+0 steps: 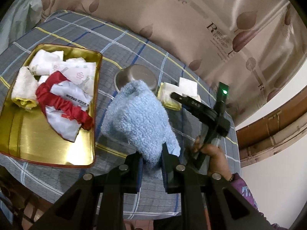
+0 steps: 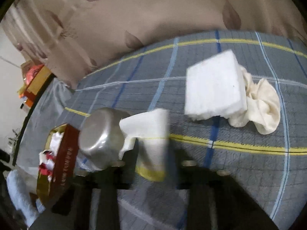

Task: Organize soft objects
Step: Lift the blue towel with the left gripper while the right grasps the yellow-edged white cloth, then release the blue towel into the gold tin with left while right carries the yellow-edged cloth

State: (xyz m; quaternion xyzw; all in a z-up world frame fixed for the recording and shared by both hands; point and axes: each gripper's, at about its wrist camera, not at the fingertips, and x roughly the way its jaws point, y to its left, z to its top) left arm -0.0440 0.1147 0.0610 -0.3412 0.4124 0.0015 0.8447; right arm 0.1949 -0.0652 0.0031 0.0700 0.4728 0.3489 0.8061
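Observation:
My left gripper (image 1: pixel 151 155) is shut on a fluffy light-blue towel (image 1: pixel 138 115), which hangs bunched above the checked bedcover, just right of the gold tray (image 1: pixel 48 143). The tray holds white cloths, a red-and-white fabric piece (image 1: pixel 63 101) and a white towel with a yellow edge. My right gripper (image 2: pixel 152 163) is blurred; a white cloth with a yellow hem (image 2: pixel 151 145) stands pinched between its fingers. In the left wrist view the right gripper (image 1: pixel 176 96) sits over that same cloth (image 1: pixel 168 95), held by a person's hand (image 1: pixel 213 153).
An upturned steel bowl (image 1: pixel 138 74) sits between the tray and the white cloth. A folded white pad (image 2: pixel 214 88) and a crumpled cream cloth (image 2: pixel 262 105) lie farther right on the bedcover (image 2: pixel 230 163). A patterned curtain (image 1: pixel 191 19) hangs behind the bed.

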